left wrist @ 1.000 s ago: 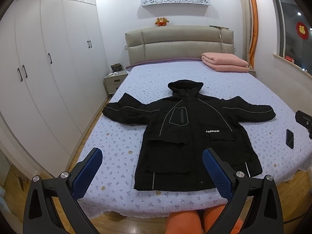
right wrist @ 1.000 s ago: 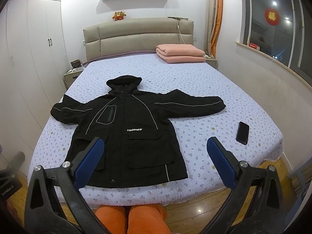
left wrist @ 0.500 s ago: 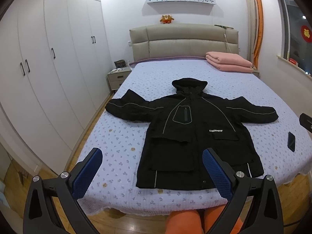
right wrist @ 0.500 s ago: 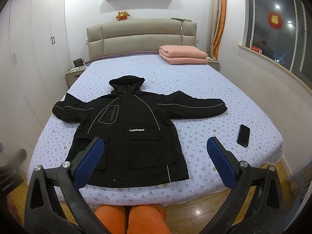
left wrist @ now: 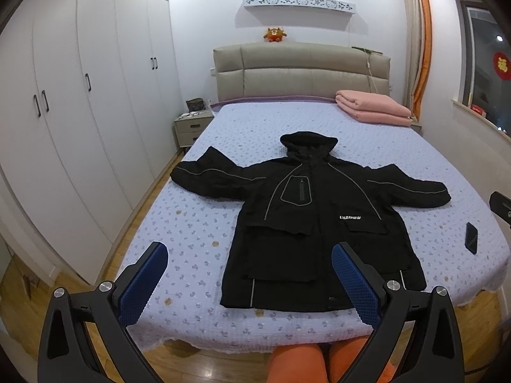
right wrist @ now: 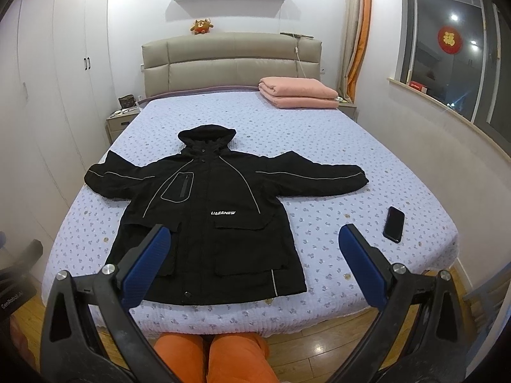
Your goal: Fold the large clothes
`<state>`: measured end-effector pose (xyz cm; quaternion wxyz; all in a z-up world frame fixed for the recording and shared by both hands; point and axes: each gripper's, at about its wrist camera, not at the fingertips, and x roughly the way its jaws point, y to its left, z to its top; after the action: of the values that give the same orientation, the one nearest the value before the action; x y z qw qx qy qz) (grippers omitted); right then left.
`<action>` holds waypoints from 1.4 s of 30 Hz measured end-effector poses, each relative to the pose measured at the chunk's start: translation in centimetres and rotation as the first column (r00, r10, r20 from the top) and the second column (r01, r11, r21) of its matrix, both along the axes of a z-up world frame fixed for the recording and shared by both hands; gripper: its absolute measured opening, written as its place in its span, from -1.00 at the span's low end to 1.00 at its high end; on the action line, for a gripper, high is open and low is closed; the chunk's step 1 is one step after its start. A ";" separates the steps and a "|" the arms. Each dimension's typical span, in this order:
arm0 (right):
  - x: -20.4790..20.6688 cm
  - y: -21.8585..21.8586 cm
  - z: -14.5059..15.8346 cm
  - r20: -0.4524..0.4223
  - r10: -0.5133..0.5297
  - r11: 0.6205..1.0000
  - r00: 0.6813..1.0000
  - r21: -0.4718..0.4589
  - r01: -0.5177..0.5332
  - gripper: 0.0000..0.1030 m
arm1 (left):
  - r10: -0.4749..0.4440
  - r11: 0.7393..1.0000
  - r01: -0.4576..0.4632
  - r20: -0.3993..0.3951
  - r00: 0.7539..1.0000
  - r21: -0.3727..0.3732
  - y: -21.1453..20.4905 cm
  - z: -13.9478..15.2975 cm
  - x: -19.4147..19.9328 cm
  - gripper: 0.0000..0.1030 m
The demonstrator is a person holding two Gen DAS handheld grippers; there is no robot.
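Note:
A black hooded jacket [left wrist: 313,220] [right wrist: 210,217] lies flat and face up on the bed [left wrist: 198,233] [right wrist: 335,210], sleeves spread to both sides, hem toward me. My left gripper [left wrist: 249,274] hangs open in the air short of the bed's foot, level with the jacket's left hem. My right gripper [right wrist: 254,258] is also open and empty, held before the hem's right side. Neither one touches the cloth. An edge of the right gripper's body [left wrist: 501,206] shows at the left wrist view's right border.
A black phone [right wrist: 393,224] [left wrist: 471,237] lies on the bed right of the jacket. A folded pink blanket [right wrist: 297,92] sits by the headboard. White wardrobes [left wrist: 64,121] line the left wall, with a nightstand [left wrist: 190,127] beside the bed. A person's orange-clad knees [right wrist: 214,357] are below.
Both grippers have lifted and tilted up slightly, so the bed and jacket sit lower in view. Both stay open and the jacket has not moved.

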<state>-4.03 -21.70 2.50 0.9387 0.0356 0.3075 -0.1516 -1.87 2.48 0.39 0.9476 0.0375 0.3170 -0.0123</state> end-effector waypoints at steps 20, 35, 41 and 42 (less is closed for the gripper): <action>8.6 -6.8 -10.1 -0.092 -0.055 0.997 0.994 0.050 0.060 1.00 | -0.046 0.999 0.045 -0.173 0.984 -0.011 -5.7 -10.0 11.0 0.98; 25.5 -23.1 -23.6 -0.163 -0.269 0.957 0.949 0.063 0.282 1.00 | -0.243 0.969 0.205 -0.398 0.885 -0.135 -20.3 -26.3 33.9 0.96; 29.7 -30.9 -26.0 -0.262 -0.311 0.912 0.914 0.186 0.364 1.00 | -0.248 0.968 0.203 -0.478 0.843 -0.145 -24.4 -28.1 38.6 0.29; 29.7 -30.9 -26.0 -0.262 -0.311 0.912 0.914 0.186 0.364 1.00 | -0.249 0.968 0.202 -0.495 0.833 -0.149 -24.8 -28.2 38.9 0.30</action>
<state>25.64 -52.58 -23.52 0.8461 0.1800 0.4173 -0.2786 37.05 -22.29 -27.79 0.8225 0.0273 0.5486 -0.1477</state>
